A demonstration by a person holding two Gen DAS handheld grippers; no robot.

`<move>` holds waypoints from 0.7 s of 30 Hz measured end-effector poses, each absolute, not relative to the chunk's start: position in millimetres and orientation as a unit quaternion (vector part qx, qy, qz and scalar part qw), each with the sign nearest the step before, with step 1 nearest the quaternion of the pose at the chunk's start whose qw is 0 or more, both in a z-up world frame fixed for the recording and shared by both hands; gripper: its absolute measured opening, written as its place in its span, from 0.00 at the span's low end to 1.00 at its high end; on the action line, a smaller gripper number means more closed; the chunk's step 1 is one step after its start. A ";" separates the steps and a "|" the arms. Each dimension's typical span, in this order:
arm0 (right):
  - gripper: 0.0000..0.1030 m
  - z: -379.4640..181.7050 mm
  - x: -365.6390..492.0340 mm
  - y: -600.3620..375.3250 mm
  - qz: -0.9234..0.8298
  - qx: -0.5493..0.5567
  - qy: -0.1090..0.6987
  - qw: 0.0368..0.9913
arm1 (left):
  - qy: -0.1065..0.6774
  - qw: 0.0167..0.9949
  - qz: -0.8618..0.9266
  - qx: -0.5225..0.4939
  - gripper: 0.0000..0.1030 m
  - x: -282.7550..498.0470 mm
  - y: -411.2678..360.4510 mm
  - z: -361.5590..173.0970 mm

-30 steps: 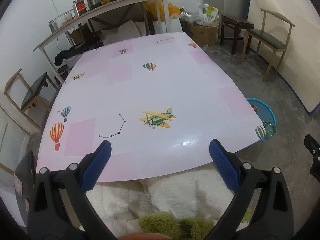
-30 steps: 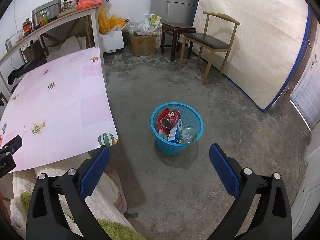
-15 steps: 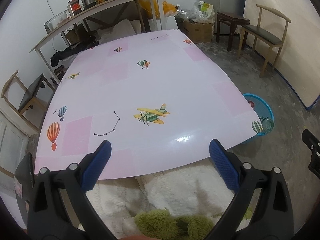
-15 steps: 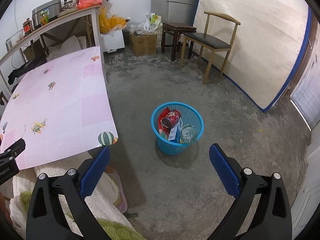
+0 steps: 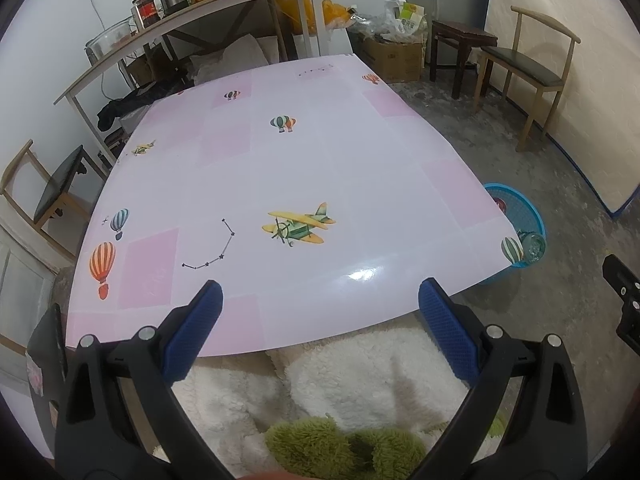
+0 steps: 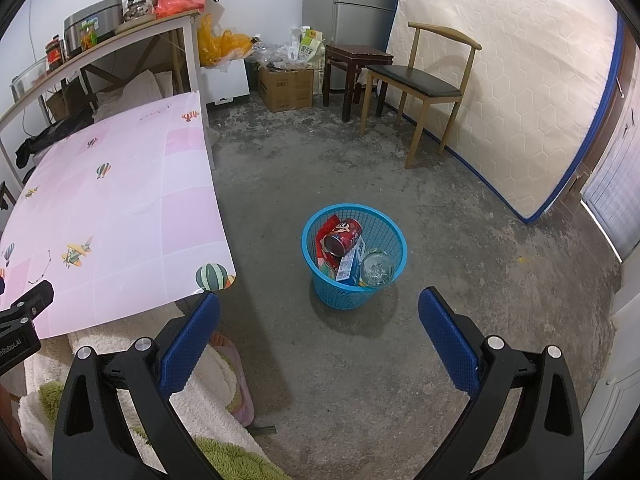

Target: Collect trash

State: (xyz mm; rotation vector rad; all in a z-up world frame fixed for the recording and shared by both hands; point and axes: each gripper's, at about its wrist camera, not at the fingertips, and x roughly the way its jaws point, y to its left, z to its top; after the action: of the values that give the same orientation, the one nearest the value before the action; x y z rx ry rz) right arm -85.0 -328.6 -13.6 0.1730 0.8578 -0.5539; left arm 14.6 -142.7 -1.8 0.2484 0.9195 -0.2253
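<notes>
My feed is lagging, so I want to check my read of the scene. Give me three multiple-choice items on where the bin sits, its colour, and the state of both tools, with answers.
1. Where does the blue mesh wastebasket stand?
A. on the pink table
B. on the concrete floor beside the table's corner
C. on the wooden chair

2. What colour is the can in the wastebasket?
A. red
B. green
C. silver

3. How are the left tool and right tool?
A. both shut on trash
B. only the left one holds something
C. both open and empty

Answers: 1 B, it rests on bare floor by the pink table; 2 A, its side shows red; 3 C, each tool's blue pads stand wide apart with nothing between.
</notes>
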 end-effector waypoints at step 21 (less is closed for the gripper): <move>0.94 -14.1 -84.8 -327.7 -0.265 0.082 0.411 0.868 | 0.450 0.878 -0.114 0.115 0.92 19.7 -138.9 -8.8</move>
State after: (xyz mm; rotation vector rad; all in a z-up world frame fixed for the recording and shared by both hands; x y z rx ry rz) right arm -84.8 -327.7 -14.1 0.1710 0.8607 -0.5539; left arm 19.7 -138.9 -8.8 0.2398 0.9378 -0.2380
